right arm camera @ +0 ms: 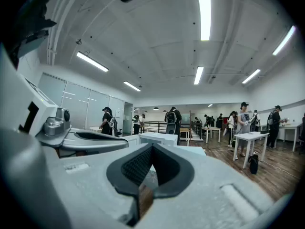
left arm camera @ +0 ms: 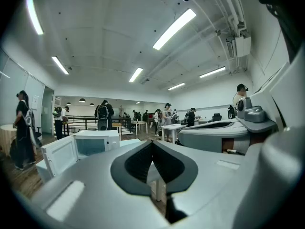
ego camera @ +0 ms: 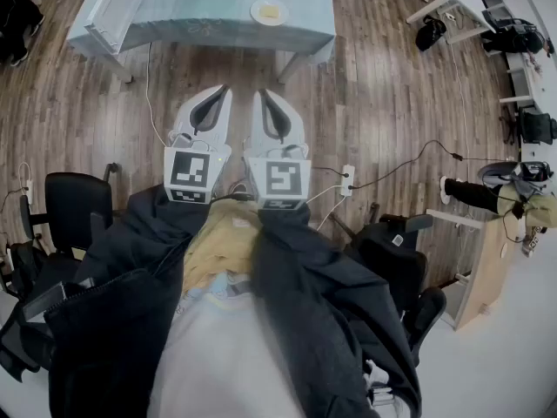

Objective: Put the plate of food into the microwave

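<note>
Wood floor [ego camera: 383,94]; plate [ego camera: 269,11] on table [ego camera: 191,14]; left tool [ego camera: 225,88], right tool [ego camera: 259,93] shut, marker-tagged.

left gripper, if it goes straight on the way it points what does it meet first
The left gripper would probably meet the front edge of the table, right of the open microwave; the way there looks free, though depth is unclear.

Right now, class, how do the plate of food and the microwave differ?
The plate is small, round and flat; the microwave is a big white box. The plate lies near the front edge; the microwave stands further back, door open. Both sit on one table.
</note>
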A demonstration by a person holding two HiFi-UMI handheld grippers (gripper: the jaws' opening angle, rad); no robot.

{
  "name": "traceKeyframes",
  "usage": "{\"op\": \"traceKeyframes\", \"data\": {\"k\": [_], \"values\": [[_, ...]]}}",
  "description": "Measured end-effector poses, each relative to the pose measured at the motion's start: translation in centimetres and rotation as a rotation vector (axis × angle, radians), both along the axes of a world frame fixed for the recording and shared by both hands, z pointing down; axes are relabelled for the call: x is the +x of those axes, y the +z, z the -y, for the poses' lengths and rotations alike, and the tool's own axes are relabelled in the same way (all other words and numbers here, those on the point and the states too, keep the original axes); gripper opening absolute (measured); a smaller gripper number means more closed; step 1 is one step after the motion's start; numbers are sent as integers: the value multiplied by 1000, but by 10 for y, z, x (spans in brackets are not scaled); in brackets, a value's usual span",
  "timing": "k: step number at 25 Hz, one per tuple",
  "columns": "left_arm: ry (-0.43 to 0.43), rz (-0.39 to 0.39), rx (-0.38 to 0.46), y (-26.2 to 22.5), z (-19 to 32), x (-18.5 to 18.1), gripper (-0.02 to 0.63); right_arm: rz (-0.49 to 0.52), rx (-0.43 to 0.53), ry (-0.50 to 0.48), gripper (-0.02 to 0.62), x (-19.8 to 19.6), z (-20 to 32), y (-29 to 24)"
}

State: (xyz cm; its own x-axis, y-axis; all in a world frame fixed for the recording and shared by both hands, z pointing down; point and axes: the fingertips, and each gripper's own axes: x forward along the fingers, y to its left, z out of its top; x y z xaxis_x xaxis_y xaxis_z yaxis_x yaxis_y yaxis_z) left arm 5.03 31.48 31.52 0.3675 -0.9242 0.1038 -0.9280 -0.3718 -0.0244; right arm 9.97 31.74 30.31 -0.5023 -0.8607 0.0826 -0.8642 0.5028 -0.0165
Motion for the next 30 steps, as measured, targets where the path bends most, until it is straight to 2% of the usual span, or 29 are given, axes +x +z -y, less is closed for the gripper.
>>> {"op": "traceKeyframes", "data": {"k": [6, 15, 23, 30], "values": [[-5, -6, -4, -1, 7, 2, 2, -42, 16, 8, -2, 7, 7, 4], [-10, -2, 23, -13, 10, 19, 2, -12, 47, -4, 0, 23, 5, -6], [-2, 16, 11, -7, 7, 43, 2, 9, 27, -7, 0, 41, 1, 2], [-17, -9, -13, -4, 0, 64, 2, 14, 14, -10, 0, 61, -6, 10]]}}
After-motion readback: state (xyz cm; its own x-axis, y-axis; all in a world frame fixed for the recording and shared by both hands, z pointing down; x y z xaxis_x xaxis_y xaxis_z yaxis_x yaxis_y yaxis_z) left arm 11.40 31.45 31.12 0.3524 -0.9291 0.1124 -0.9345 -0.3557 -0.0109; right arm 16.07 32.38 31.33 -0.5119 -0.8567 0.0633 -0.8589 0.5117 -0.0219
